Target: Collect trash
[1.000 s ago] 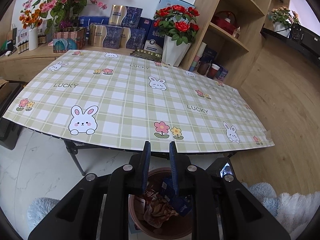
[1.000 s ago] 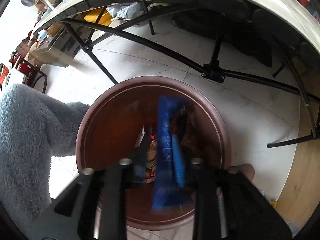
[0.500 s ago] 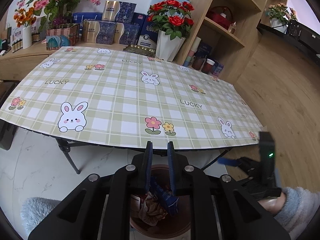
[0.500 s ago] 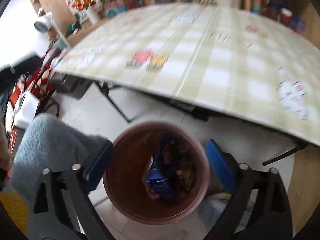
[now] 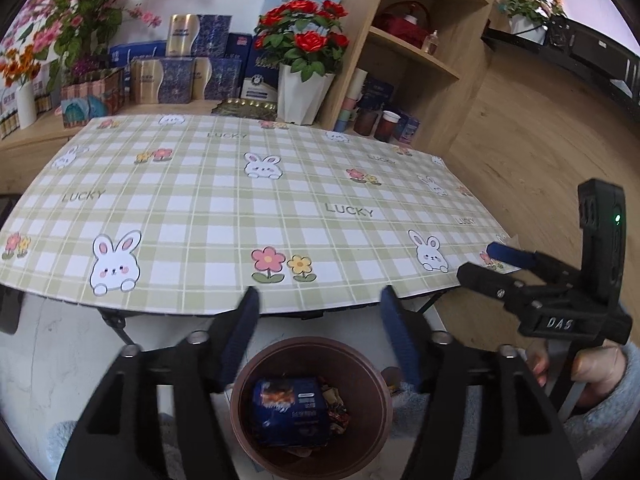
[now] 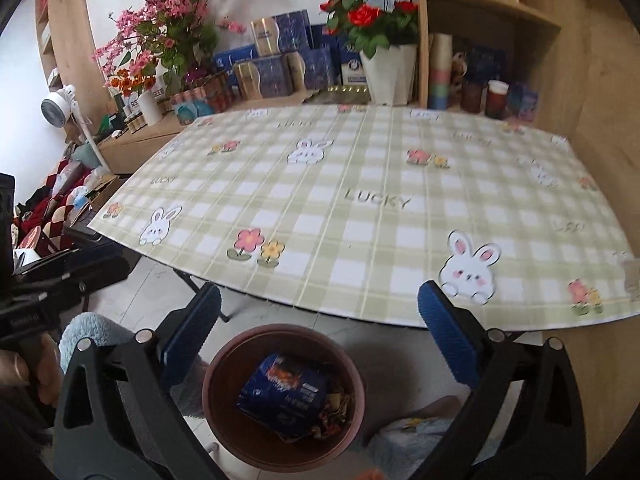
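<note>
On the floor before the table stands a brown round bin (image 5: 240,396) (image 6: 212,380). Inside it lies a blue snack packet (image 5: 292,404) (image 6: 284,392) on top of other wrappers. My left gripper (image 5: 318,320) hangs above the bin with its jaws opening and nothing between them. My right gripper (image 6: 320,312) is also above the bin, jaws opening wide and empty. In the left wrist view the right gripper (image 5: 484,262) reaches in from the right, held by a hand in a fluffy sleeve. The left gripper (image 6: 116,264) shows at the left edge of the right wrist view.
A folding table with a green checked bunny cloth (image 5: 280,200) (image 6: 360,200) stands beyond the bin. Behind it are a white vase of red roses (image 5: 304,92), stacked blue boxes (image 5: 188,68) and a wooden shelf unit (image 5: 404,60). A white fan (image 6: 60,100) stands far left.
The right gripper let the blue packet drop into the bin, rose from inside the bin to table height and opened wide. The left gripper's jaws spread apart.
</note>
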`<state>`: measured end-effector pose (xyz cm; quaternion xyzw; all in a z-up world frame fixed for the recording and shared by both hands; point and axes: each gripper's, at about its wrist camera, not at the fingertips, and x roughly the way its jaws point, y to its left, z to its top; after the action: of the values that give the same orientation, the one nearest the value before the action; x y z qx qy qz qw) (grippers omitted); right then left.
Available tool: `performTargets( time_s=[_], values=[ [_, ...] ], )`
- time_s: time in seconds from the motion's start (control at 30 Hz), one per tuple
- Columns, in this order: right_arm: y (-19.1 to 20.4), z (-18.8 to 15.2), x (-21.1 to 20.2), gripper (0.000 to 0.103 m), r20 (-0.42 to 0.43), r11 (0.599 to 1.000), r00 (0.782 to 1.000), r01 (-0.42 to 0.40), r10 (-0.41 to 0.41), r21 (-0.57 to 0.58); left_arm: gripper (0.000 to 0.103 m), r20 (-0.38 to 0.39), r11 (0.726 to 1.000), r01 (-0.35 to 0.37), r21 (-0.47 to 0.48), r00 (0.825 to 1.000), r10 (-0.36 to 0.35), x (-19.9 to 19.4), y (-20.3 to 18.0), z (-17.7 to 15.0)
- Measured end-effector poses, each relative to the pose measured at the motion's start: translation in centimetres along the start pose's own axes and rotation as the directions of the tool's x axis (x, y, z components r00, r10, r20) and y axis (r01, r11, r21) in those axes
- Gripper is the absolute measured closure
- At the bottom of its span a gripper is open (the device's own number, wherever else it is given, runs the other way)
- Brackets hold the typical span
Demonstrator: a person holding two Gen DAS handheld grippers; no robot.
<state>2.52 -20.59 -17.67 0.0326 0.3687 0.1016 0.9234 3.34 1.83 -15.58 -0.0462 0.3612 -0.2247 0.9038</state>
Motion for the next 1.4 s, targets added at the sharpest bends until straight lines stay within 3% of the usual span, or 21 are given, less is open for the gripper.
performTargets(
  time_s=[0.1, 0.2, 0.4, 0.63, 1.0, 1.4],
  values=[
    [-0.1, 1.0, -1.7, 0.006, 0.029, 1.0, 0.999, 0.021, -0.021, -0.01, 0.011, 0.036, 0.999, -0.007, 0.05, 0.999, 0.005, -1.0, -1.1, 0.9],
    [-0.1, 2.3, -3.7, 0.006, 0.066, 0.999, 0.997, 0.036, -0.035, -0.012, 0.006, 0.066, 0.995, -0.019, 0.095, 0.998, 0.013, -2.1, -2.1, 2.4],
    [0.4, 4.7, -6.9, 0.006, 0.12, 0.998, 0.991, 0.054, -0.052, -0.014, 0.006, 0.141, 0.988, -0.065, 0.143, 0.989, 0.044, -5.5, -3.5, 6.0],
    [1.7, 7.1, -10.3, 0.006, 0.189, 0.997, 0.98, 0.067, -0.06, -0.03, 0.006, 0.252, 0.971, -0.162, 0.177, 0.961, 0.114, -9.6, -4.8, 9.1],
    [3.3, 8.4, -13.2, 0.006, 0.249, 0.996, 0.967, 0.069, -0.055, -0.049, 0.006, 0.301, 0.954, -0.238, 0.182, 0.937, 0.176, -12.0, -5.9, 9.9],
    [3.1, 8.4, -13.5, 0.006, 0.248, 0.995, 0.966, 0.088, -0.076, -0.04, 0.006, 0.307, 0.945, -0.278, 0.172, 0.927, 0.216, -12.1, -5.9, 9.8]
  ],
)
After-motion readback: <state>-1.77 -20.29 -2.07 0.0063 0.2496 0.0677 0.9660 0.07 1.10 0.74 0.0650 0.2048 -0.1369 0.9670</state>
